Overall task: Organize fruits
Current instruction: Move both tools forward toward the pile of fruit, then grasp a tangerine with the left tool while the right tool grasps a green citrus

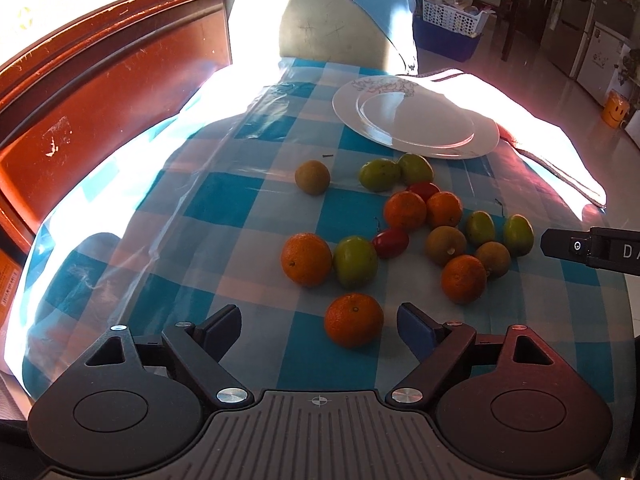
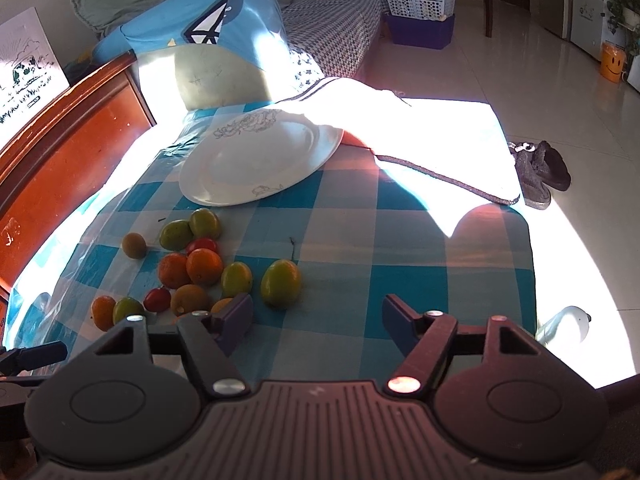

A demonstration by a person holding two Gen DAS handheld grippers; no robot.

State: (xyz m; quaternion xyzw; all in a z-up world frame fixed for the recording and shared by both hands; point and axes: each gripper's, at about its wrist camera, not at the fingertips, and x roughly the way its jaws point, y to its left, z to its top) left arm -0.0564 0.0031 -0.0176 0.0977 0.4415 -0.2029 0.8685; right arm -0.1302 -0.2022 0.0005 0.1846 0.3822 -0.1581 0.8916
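1. While both pairs of jaws stand spread wide with nothing between their pads, the left gripper [image 1: 319,330] hangs low over the blue-and-white checked tablecloth [image 1: 248,208], and a round orange mandarin [image 1: 353,319] lies just ahead of its gap, nearer the right finger.
2. Beyond that, ahead of the left jaws, a second orange mandarin [image 1: 306,259] touches a green oval fruit [image 1: 355,261], with a small red tomato [image 1: 391,242] just beside them.
3. Farther ahead and right of the left jaws lies the main cluster of oranges, green fruits and brownish ones; one brownish-green round fruit [image 1: 312,177] sits apart on the left.
4. Ahead of the open right gripper [image 2: 317,322], a large green oval fruit [image 2: 281,283] rests just beyond its left finger; the other fruits lie left of those jaws.
5. Farthest, a white round plate with a line-drawn flower [image 2: 256,158] lies bare beyond the fruits, its far edge touching a white cloth [image 2: 420,140].
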